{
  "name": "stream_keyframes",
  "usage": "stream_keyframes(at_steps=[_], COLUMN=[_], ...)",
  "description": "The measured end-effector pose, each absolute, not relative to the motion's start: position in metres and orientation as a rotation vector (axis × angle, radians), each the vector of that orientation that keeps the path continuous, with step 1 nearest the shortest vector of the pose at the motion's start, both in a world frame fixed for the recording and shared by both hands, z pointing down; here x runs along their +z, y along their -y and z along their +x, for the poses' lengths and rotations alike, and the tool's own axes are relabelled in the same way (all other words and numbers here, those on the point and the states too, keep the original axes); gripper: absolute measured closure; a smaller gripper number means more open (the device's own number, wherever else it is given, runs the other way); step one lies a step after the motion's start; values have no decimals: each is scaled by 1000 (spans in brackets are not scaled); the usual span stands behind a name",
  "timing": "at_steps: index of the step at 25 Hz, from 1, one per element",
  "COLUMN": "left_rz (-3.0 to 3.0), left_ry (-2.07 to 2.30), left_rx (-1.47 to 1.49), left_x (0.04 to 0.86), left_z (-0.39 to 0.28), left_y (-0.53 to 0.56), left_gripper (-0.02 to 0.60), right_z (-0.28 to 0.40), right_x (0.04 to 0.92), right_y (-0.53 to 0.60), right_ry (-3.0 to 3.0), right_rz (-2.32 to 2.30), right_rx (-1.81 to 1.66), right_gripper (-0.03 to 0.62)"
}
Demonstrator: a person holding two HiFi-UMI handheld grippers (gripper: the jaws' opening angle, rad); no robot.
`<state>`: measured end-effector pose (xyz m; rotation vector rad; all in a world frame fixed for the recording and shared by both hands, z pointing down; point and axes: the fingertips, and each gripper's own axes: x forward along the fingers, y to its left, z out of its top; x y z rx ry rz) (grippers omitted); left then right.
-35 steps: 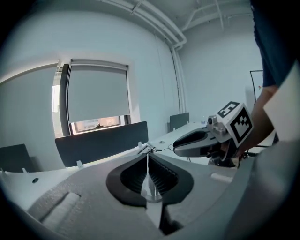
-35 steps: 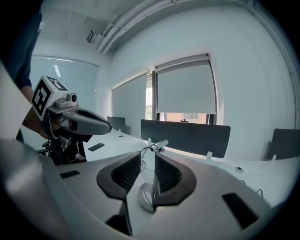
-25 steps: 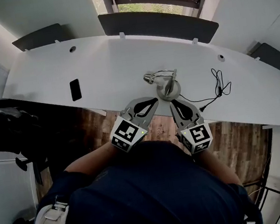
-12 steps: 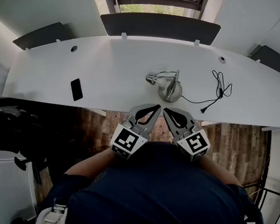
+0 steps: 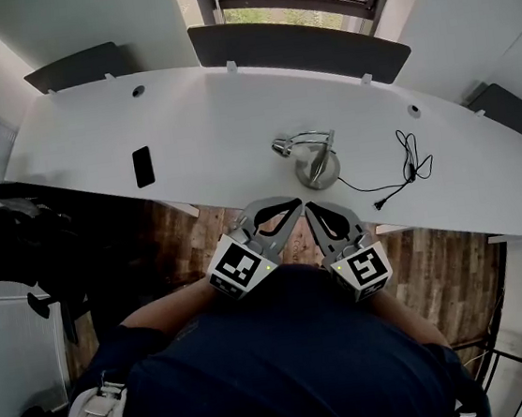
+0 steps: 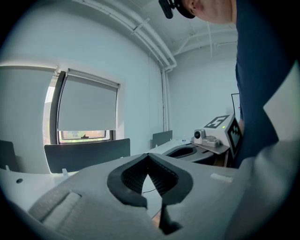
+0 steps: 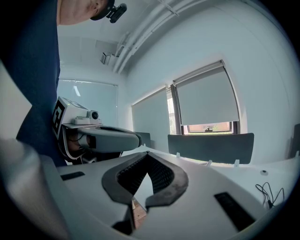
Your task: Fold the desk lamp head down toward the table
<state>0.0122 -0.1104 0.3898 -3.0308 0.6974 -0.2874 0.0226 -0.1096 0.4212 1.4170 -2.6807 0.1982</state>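
A small silver desk lamp (image 5: 317,163) stands on the white desk (image 5: 204,125) near its front edge. Its arm is bent over and its head (image 5: 282,146) lies low to the left of the round base. My left gripper (image 5: 295,202) and right gripper (image 5: 308,208) hover side by side over the floor just short of the desk edge, apart from the lamp. Both are shut with nothing between the fingers. The left gripper view shows its tips (image 6: 148,155) closed together. The right gripper view shows its tips (image 7: 147,153) likewise closed.
A black phone (image 5: 143,166) lies on the desk at left. A black cable (image 5: 405,164) trails right from the lamp. Dark divider panels (image 5: 298,47) line the far edge. A dark chair (image 5: 9,234) stands at left on the wood floor (image 5: 437,257).
Both grippers have drawn back from the lamp base toward the person, off the desk edge. The lamp stands as it was.
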Motion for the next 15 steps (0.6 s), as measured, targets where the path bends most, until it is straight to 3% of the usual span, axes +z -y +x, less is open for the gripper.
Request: stream_keyframes(at_steps=[15], left_rz=[-3039], left_ry=[-682], left_rx=[-291], left_x=[393], left_z=[13], left_y=[102], left_gripper=[575], right_z=[23], right_x=[421], right_y=[102], right_ry=[2679], right_rz=[1429], right_rx=[196], right_gripper=[585])
